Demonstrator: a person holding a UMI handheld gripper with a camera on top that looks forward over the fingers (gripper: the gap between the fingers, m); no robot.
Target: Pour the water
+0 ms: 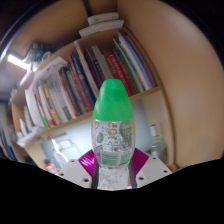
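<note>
Gripper clamping green-capped bottle, base hidden.

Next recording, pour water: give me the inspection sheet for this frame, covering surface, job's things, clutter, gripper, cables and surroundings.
Surface: nothing seen; no table or counter shows in the gripper view.
Job's things: one clear bottle with a green cap and a printed label, upright, between the fingers. No cup or other vessel to receive the water is seen.
Clutter: nothing seen near the bottle.
Gripper: the gripper is shut on the bottle, its magenta pads pressing the lower body from both sides.
Cables: nothing seen.
Surroundings: a wooden bookshelf beyond the bottle, packed with leaning books; the whole view is tilted, so the shelves run at a slant.
</note>
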